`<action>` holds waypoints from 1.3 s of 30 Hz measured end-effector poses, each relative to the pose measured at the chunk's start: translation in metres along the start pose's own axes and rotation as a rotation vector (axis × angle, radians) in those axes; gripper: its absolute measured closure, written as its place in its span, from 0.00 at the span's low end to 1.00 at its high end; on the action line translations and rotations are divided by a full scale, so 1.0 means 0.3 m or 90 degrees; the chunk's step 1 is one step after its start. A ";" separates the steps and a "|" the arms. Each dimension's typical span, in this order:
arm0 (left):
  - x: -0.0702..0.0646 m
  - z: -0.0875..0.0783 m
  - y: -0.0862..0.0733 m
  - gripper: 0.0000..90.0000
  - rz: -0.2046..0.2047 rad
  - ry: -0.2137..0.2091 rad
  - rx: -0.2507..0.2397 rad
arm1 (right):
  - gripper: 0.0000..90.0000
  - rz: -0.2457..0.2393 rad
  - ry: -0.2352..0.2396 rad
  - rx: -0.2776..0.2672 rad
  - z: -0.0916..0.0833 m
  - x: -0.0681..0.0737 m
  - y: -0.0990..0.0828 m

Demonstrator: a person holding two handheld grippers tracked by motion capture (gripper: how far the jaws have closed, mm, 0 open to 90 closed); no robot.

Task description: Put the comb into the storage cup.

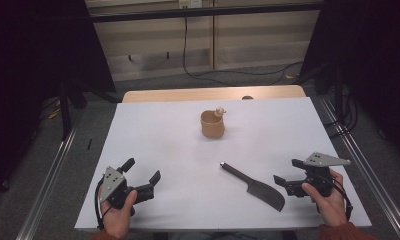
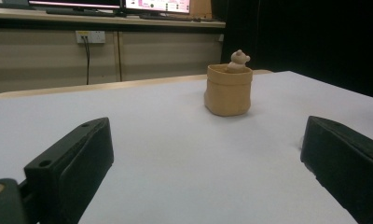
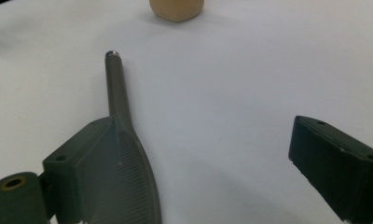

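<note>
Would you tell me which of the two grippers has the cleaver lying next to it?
The right gripper: the dark cleaver lies just beside its open jaws, while the left gripper has bare table nearby.

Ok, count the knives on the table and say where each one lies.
1. The cleaver lies flat on the white table, just left of the open right gripper, handle pointing toward the tan cup. Nothing on the table could hide another.

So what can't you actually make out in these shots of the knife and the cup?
- Knife: blade tip cut off by the bottom edge of the right gripper view; one jaw covers part of the blade.
- Cup: top cut off by that view's upper edge.
- Figure in the cup: too small in the high view.
</note>
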State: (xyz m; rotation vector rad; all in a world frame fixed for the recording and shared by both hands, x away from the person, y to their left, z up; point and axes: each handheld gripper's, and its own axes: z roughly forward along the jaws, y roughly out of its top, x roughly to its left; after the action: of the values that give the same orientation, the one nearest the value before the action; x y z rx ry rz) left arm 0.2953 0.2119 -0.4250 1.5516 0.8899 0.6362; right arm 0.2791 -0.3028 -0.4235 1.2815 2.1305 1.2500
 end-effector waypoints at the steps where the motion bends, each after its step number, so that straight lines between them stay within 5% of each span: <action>1: 0.000 0.000 0.000 0.03 0.000 0.000 0.000 | 0.09 0.000 0.000 0.000 0.000 0.000 0.000; 8: 0.000 0.001 -0.001 0.03 0.003 -0.002 0.004 | 0.11 -0.008 -0.005 -0.032 0.019 0.022 0.022; 10: 0.001 0.002 -0.002 0.03 0.005 -0.001 0.006 | 0.12 -0.031 -0.040 0.023 0.030 0.044 0.038; 16: 0.000 0.000 -0.001 0.03 0.005 -0.003 0.004 | 0.06 -0.052 -0.034 0.051 0.051 0.079 0.061; 24: 0.000 0.001 0.000 0.03 0.008 -0.001 0.006 | 0.06 -0.058 0.015 0.078 0.086 0.090 0.109; 29: -0.001 0.003 -0.001 0.03 0.009 -0.002 0.005 | 0.06 -0.051 0.060 0.129 0.131 0.101 0.131; 39: 0.001 0.002 0.000 0.03 0.011 -0.004 0.006 | 0.06 -0.055 0.100 0.197 0.204 0.119 0.165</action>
State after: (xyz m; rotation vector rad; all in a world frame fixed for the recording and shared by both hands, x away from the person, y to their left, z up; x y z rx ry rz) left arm 0.2960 0.2117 -0.4250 1.5695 0.8772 0.6402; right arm 0.3273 -0.2321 -0.4113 1.2255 2.5412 1.0455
